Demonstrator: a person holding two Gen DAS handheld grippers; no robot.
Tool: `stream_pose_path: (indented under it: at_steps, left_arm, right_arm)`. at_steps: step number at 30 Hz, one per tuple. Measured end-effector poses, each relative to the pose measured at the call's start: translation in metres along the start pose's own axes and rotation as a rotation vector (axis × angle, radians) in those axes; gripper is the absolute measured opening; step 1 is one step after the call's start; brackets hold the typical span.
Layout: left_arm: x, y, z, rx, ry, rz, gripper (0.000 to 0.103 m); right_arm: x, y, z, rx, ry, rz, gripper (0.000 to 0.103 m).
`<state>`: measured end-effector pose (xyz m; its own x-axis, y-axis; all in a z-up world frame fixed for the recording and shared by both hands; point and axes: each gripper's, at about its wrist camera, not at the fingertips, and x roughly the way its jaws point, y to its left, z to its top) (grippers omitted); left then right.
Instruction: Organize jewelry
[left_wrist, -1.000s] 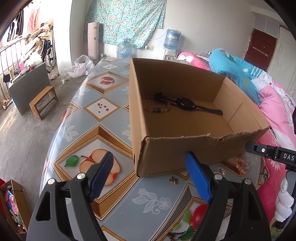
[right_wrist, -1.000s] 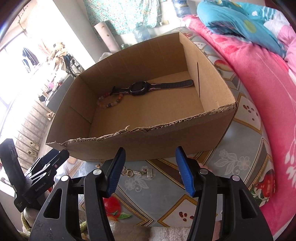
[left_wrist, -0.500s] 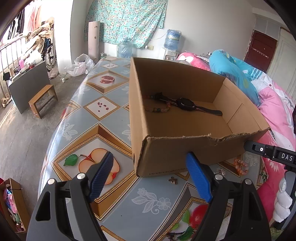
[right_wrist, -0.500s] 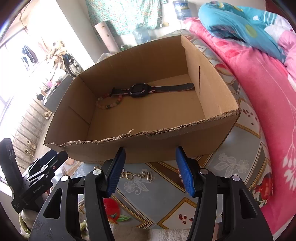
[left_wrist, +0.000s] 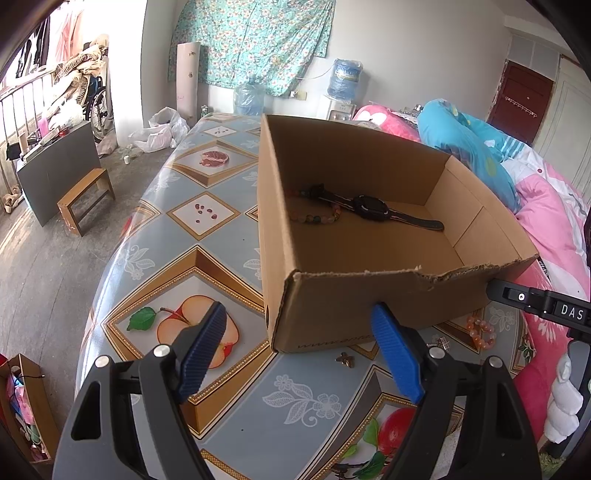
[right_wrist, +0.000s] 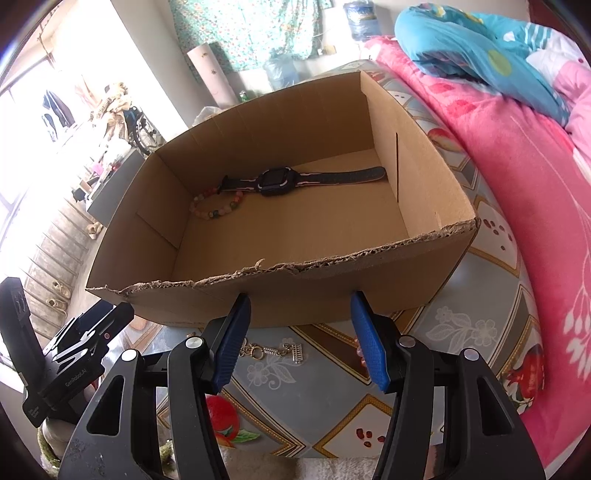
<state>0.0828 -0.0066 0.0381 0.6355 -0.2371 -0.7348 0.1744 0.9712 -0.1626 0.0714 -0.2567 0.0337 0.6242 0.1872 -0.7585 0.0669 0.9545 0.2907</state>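
Both the left gripper (left_wrist: 301, 347) and right gripper (right_wrist: 300, 334) gape empty over the tabletop's (left_wrist: 207, 236) near edge, facing the box (left_wrist: 354, 295).

Wooden stool (left_wrist: 85, 199) on floor; water jug (left_wrist: 344, 78), perhaps dispenser; pink bedding (right_wrist: 517, 177).

The way ahead is blocked by the near wall of the cardboard box (right_wrist: 332, 295). Its open top is unobstructed. A strip of surface (right_wrist: 269, 373) before it is cluttered by a chain (right_wrist: 271, 350).
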Motion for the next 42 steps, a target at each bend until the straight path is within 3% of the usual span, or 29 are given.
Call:
stream_pose_path:
  at_steps: [42]
  left_arm:
    - [-0.0037, -0.0017, 0.0009, -0.002, -0.012, 0.009, 0.080]
  right_arm:
    - [-0.0044, 0.0019, 0.0001, -0.003, -0.027, 0.013, 0.055]
